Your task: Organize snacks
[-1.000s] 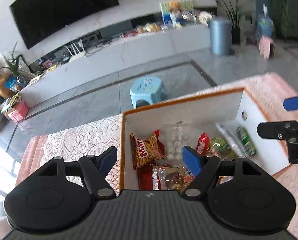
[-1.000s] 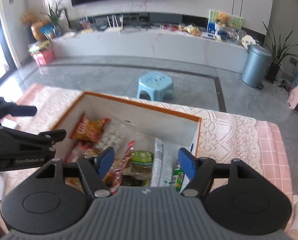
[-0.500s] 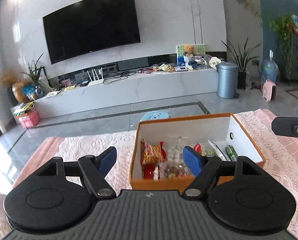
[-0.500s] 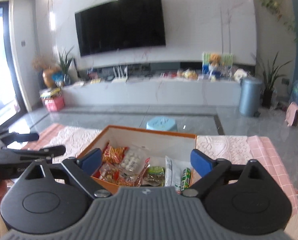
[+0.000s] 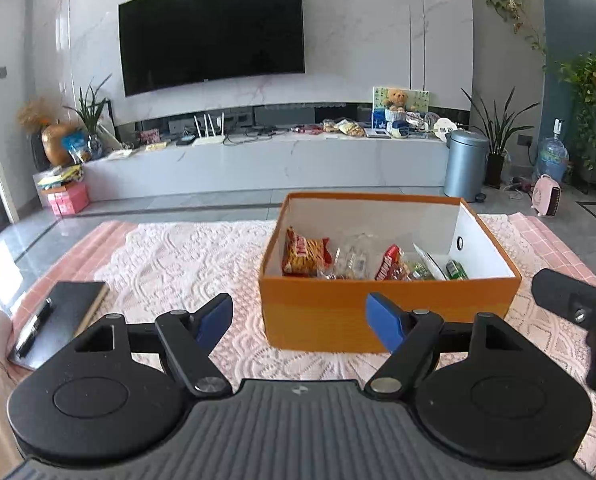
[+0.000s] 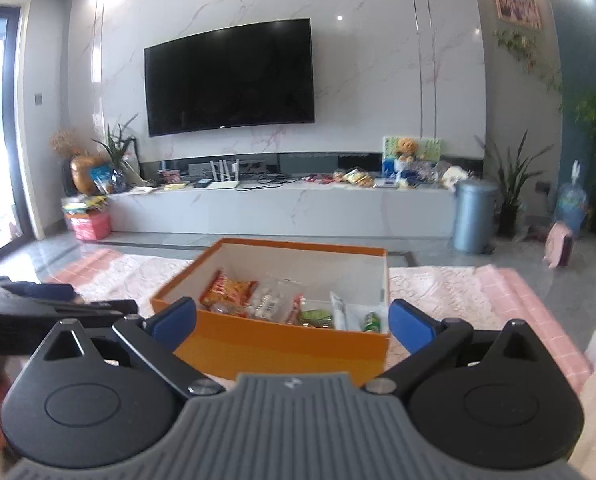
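Observation:
An orange box [image 5: 386, 312] with a white inside stands on the lace cloth; it also shows in the right wrist view [image 6: 282, 348]. Inside lie several snack packs: a red-yellow chip bag [image 5: 304, 256], a clear bag [image 5: 352, 260], a red pack [image 5: 388, 268], a green pack [image 5: 456, 269]. My left gripper [image 5: 300, 318] is open and empty, low in front of the box. My right gripper [image 6: 292, 320] is open and empty, also in front of the box, and shows at the right edge of the left wrist view [image 5: 570, 300].
A black notebook with a pen [image 5: 58, 312] lies on the cloth at the left. The table carries a white lace cloth [image 5: 178, 264] over pink check. Beyond are a TV wall, a low cabinet, a grey bin [image 5: 464, 164] and plants.
Both grippers have pulled back and down from above the box to table height in front of it, and the views have levelled out. Both stay open and empty.

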Demonstrator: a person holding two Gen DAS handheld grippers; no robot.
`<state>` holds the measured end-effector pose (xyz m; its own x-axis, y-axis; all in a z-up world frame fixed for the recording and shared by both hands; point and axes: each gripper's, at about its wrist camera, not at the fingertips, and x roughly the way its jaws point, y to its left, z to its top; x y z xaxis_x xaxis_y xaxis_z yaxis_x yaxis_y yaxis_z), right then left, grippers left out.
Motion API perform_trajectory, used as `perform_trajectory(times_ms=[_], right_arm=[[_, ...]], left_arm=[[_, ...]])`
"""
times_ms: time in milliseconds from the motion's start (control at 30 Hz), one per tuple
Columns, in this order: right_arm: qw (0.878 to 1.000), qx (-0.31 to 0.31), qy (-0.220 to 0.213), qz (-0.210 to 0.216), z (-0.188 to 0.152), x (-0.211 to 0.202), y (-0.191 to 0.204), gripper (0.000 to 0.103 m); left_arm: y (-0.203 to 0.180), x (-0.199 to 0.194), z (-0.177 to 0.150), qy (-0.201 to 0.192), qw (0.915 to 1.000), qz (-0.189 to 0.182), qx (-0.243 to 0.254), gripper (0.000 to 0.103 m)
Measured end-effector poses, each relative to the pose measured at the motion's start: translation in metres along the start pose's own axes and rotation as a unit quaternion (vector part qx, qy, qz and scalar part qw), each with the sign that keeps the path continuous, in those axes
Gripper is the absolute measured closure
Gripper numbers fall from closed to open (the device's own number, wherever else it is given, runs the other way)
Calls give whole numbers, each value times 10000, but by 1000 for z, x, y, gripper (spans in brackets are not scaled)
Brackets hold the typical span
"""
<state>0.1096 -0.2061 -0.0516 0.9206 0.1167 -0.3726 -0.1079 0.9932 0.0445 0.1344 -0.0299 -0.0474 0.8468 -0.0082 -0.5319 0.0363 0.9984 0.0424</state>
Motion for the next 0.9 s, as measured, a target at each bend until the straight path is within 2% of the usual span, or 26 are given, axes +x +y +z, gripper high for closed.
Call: perform_trajectory(times_ms=[400, 900], right_arm=[[9996, -16, 219, -154, -29, 34, -1, 4], [9992, 70, 328, -225, -42, 60, -7, 4]], left_arm=[[-10, 32, -23, 321, 9985, 268, 345, 13], [-10, 47, -37, 622, 9974, 184, 329, 13]])
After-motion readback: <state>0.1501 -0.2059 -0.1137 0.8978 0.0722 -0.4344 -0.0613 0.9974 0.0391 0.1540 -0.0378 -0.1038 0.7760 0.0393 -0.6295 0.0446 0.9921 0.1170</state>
